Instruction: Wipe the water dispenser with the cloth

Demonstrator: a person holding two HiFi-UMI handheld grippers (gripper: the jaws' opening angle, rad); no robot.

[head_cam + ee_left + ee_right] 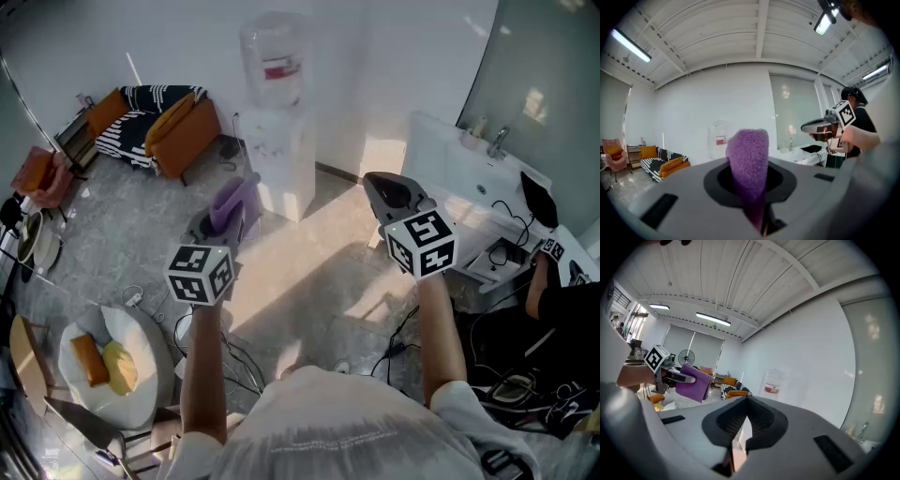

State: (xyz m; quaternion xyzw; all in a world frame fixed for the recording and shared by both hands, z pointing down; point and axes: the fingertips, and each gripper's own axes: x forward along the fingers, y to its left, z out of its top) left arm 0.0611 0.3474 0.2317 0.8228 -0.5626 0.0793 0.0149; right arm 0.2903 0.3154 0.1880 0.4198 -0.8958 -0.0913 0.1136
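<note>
The white water dispenser (278, 155) with a clear bottle (272, 61) on top stands against the far wall, ahead of both grippers. My left gripper (221, 221) is shut on a purple cloth (231, 203), which sticks up between its jaws in the left gripper view as a fuzzy purple cloth (749, 161). The dispenser (719, 137) shows faintly behind it. My right gripper (389, 192) is held up at the right, jaws together with nothing in them. In the right gripper view the dispenser (772, 380) is beyond the gripper (746, 401), with the cloth (693, 382) at left.
An orange sofa (164, 122) with striped cushions stands at the back left. A white sink counter (478, 169) runs along the right, with a seated person (553, 309) beside it. A round white table (136, 394) with yellow and orange items is at lower left. Cables lie on the floor.
</note>
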